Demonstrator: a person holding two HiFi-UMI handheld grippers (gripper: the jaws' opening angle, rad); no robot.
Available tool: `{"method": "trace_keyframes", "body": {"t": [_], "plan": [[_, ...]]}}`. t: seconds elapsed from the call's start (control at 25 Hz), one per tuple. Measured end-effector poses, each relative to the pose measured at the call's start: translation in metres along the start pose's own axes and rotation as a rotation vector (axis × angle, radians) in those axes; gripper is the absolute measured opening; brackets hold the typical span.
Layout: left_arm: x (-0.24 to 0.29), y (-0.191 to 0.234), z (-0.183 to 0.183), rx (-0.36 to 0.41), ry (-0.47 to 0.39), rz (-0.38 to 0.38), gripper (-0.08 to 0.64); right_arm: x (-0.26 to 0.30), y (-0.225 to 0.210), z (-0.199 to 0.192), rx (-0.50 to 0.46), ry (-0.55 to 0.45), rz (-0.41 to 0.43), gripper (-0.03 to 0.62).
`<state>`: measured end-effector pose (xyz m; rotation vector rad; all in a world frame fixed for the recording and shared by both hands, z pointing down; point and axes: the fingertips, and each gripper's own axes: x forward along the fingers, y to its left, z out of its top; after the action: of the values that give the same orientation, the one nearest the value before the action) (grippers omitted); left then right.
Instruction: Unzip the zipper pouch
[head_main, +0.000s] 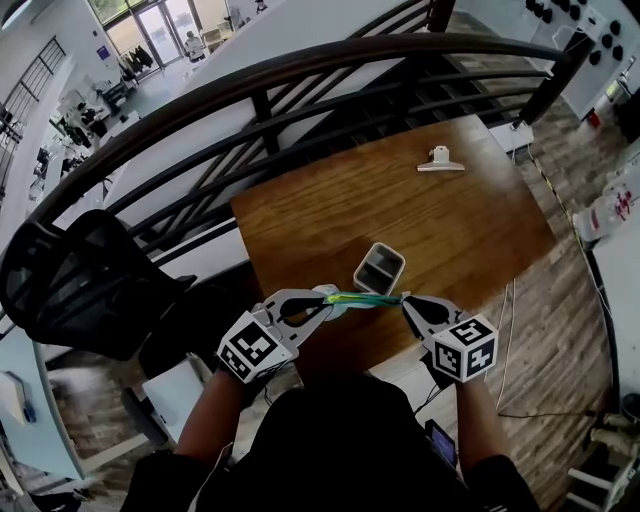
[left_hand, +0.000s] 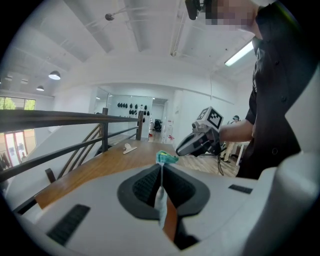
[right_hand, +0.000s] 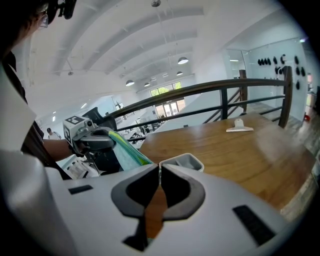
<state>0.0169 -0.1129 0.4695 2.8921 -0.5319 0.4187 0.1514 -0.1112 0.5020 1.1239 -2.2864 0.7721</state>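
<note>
left gripper (head_main: 322, 300): fingers clamped on zipper pouch (head_main: 365, 298) end (as anchor) | right gripper (head_main: 406, 300): fingers pinching the other end, likely the pull

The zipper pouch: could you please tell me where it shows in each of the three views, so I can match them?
Head view: zipper pouch low centre, taut above the wooden table's near edge.
Left gripper view: centre, teal end poking from the left gripper's shut tongs.
Right gripper view: left of centre, sloping into the right gripper's shut tongs.
Shared landmark: the white clip on the table, in all three views.
</note>
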Motion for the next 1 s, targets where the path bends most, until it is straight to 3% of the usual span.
{"method": "trace_keyframes", "body": {"t": [0.28, 0.44, 0.56, 0.72, 1.0], "plan": [[0.006, 0.008, -0.003, 0.000, 0.016, 0.012, 0.021, -0.003, -0.006, 0.001, 0.016, -0.011, -0.023, 0.012], [0.013, 0.002, -0.011, -0.021, 0.033, -0.020, 0.047, -0.002, -0.010, 0.001, 0.020, -0.015, -0.031, 0.039], [0.014, 0.000, -0.007, -0.094, -0.010, -0.055, 0.181, -0.002, -0.010, 0.002, 0.020, -0.016, -0.030, 0.048], [0.004, 0.012, 0.001, -0.211, -0.102, -0.038, 0.190, -0.002, -0.008, 0.001, 0.022, -0.020, -0.027, 0.048], [-0.021, 0.034, -0.004, -0.293, -0.162, 0.041, 0.189, -0.006, -0.009, 0.007, 0.027, -0.058, -0.044, 0.046]]}}
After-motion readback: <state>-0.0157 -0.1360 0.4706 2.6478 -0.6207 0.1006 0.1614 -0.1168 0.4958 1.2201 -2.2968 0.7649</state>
